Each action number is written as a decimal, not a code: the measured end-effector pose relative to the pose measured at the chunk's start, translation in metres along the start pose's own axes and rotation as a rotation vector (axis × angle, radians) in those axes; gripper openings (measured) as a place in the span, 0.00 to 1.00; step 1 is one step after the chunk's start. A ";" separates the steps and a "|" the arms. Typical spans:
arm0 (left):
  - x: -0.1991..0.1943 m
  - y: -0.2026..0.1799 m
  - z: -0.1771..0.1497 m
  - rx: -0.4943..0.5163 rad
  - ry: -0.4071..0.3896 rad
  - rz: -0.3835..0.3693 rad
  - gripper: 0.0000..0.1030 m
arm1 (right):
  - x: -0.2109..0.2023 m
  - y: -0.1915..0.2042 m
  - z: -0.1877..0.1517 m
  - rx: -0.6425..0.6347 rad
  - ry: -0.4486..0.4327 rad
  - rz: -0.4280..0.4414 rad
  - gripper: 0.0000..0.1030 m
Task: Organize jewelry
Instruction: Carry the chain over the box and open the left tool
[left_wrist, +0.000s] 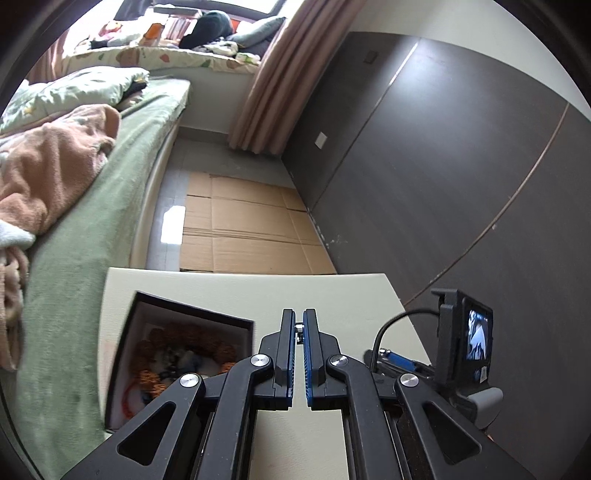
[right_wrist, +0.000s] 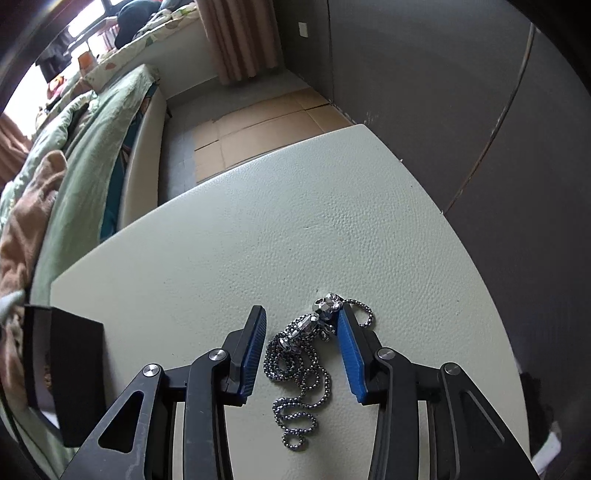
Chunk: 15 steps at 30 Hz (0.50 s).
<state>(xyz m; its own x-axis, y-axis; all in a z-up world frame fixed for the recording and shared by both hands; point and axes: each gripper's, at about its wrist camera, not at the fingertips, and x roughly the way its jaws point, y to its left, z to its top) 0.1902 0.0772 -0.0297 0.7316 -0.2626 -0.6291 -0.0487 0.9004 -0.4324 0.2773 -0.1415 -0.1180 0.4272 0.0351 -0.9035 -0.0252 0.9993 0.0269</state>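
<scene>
- Left gripper (left_wrist: 299, 325): its blue-padded jaws were pressed together, with a small silver piece pinched between the tips; what the piece was could not be told.
- Right gripper (right_wrist: 301, 321): its jaws stood spread, astride the necklace (right_wrist: 295, 365), the right pad touching the chain near the pendant; the left pad stood apart from it.
- Necklace: a silver ball-link chain lay coiled on the cream, leather-textured bench (right_wrist: 258, 229), its faceted silver pendant (right_wrist: 325, 308) at the far end of the heap.
- Jewelry box (left_wrist: 177, 354): an open black box with a pale lining stood on the bench to the left of the left gripper; it held orange-brown beaded strands and other pieces, blurred.
- In the right wrist view the same box showed only as a black wall at the left edge.
- Small screen (left_wrist: 476, 339): mounted on the other gripper at the right of the left wrist view, showing a camera picture.
- Writing: no brand, label or lettering could be read.
- Surroundings: a bed with green cover (left_wrist: 92, 206), flattened cardboard (left_wrist: 243, 229) on the floor.
</scene>
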 end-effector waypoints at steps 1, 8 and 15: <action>-0.003 0.003 0.001 -0.006 -0.004 0.003 0.03 | -0.001 0.001 -0.001 -0.014 -0.004 -0.018 0.27; -0.023 0.026 0.003 -0.068 -0.016 0.017 0.04 | -0.023 -0.007 -0.007 0.007 -0.013 0.151 0.15; -0.036 0.045 -0.004 -0.162 0.017 0.054 0.57 | -0.079 -0.008 -0.017 -0.004 -0.148 0.264 0.15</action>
<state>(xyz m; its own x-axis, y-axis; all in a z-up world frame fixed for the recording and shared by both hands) 0.1594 0.1262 -0.0291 0.7132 -0.2223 -0.6648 -0.1981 0.8458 -0.4953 0.2282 -0.1529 -0.0546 0.5324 0.2955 -0.7933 -0.1568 0.9553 0.2507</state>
